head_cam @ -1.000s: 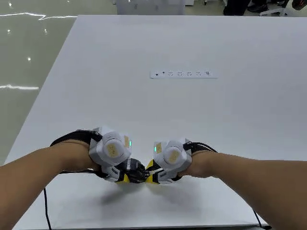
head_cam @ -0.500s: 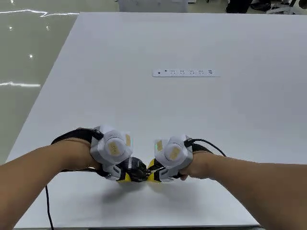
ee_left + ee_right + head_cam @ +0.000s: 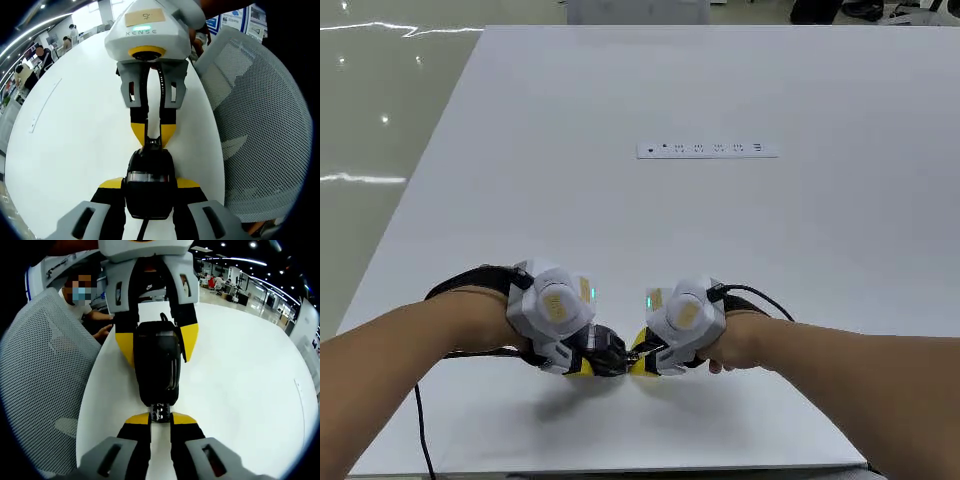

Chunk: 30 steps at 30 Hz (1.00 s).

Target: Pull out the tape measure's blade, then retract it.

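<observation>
Working over the white workbench (image 3: 620, 90), you have both tools nose to nose, well apart from the power strip (image 3: 708, 151), on its side toward you. Your left gripper (image 3: 580, 368) is clamped around the tape measure (image 3: 150, 185). Your right gripper (image 3: 642, 361) is pinched narrow on the blade's end hook (image 3: 160, 413). That pinch catches very little metal, so I judge a fast or crooked pull could slip the hook free and let the blade snap back. A slack clamp could let the case twist. The case is black, compact and slightly glossy, with the hook sitting right at its mouth.
</observation>
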Each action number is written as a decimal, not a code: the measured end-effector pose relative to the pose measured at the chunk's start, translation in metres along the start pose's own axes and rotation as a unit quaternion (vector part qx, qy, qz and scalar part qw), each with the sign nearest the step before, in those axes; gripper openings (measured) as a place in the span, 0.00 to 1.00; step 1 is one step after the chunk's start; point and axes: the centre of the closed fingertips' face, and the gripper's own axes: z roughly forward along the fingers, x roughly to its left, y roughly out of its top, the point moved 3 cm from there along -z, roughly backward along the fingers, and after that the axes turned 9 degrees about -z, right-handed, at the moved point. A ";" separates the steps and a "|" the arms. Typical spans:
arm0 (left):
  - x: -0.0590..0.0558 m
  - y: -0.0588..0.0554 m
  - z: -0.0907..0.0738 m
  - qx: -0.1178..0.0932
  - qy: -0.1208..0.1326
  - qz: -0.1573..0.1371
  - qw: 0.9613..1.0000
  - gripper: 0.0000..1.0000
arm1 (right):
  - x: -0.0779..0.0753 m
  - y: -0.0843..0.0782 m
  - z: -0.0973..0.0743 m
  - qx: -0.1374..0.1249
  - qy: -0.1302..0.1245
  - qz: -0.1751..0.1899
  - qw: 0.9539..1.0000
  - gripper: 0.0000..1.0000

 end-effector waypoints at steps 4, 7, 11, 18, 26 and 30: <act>0.000 0.000 0.000 -0.002 0.003 0.000 1.000 0.33 | 0.000 -0.005 -0.004 -0.001 0.004 0.007 1.000 0.12; 0.000 0.000 0.000 -0.012 0.005 -0.005 1.000 0.33 | 0.001 -0.006 -0.005 0.006 0.012 0.003 1.000 0.12; 0.001 0.000 0.000 -0.014 0.008 -0.008 1.000 0.33 | 0.000 -0.003 -0.003 0.017 0.010 -0.001 1.000 0.14; 0.000 0.001 0.000 -0.014 0.005 -0.008 1.000 0.33 | 0.002 0.007 0.005 0.007 0.004 0.018 1.000 0.20; 0.001 -0.001 -0.001 -0.009 0.007 -0.005 1.000 0.33 | -0.002 0.006 0.010 0.017 0.010 -0.003 1.000 0.13; 0.000 0.000 -0.001 -0.007 0.009 -0.004 1.000 0.33 | -0.001 0.005 0.007 0.014 0.007 0.007 1.000 0.13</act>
